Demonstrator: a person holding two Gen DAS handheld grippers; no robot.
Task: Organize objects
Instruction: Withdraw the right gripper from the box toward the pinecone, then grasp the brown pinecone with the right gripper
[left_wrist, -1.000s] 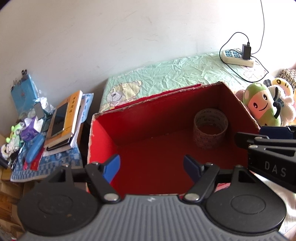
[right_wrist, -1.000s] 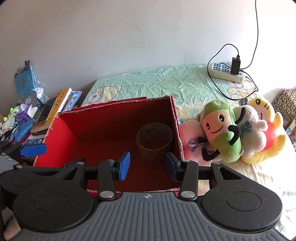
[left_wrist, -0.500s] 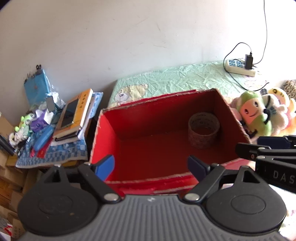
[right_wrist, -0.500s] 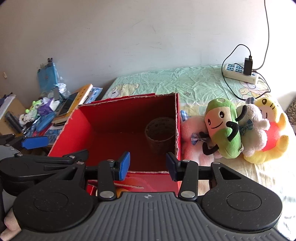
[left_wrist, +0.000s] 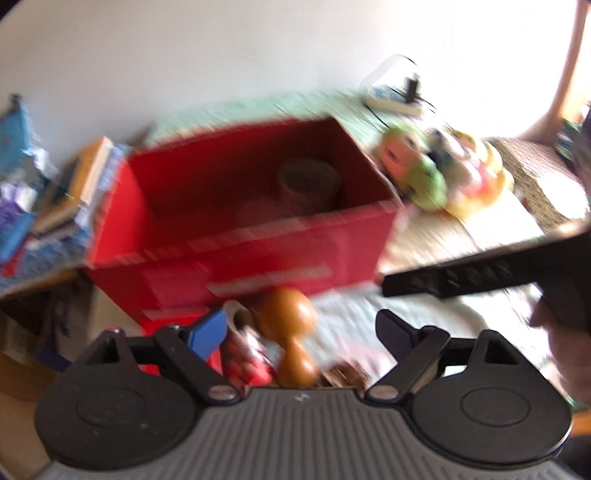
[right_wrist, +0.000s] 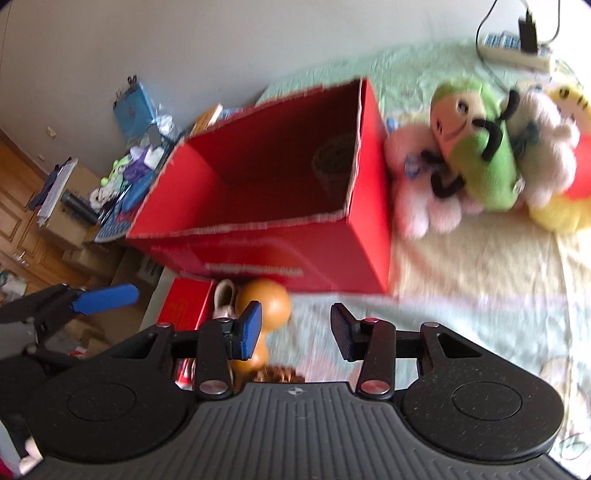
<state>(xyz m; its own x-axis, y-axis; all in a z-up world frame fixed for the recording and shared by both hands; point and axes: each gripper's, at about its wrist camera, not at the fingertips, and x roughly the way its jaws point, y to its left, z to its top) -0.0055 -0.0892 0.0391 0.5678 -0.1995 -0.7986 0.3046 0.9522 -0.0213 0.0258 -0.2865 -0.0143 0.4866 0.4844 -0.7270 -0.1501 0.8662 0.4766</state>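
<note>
Your left gripper (left_wrist: 301, 328) had its fingers spread wide; they had just been opening further, and nothing was pinched between them. Just past its blue left finger (left_wrist: 207, 334) lay a small cluster on the bed (right_wrist: 480, 280): a brown wooden gourd (left_wrist: 291, 325), a red patterned item (left_wrist: 245, 354) beside it, and a flat red packet (right_wrist: 188, 304) at the bed's edge. All three sat in front of the red box (right_wrist: 295, 251), close against its near wall. The view from this gripper was blurred, so finer detail could not be made out.

Your right gripper (right_wrist: 295, 330) held its fingers partly apart, with nothing between them; the gourd showed behind the left finger. Inside the box, a woven cup (left_wrist: 308, 181) stood upright in the far right corner. To the right of the box, the plush toys (right_wrist: 484, 147) lay heaped together on the bed, touching one another.
</note>
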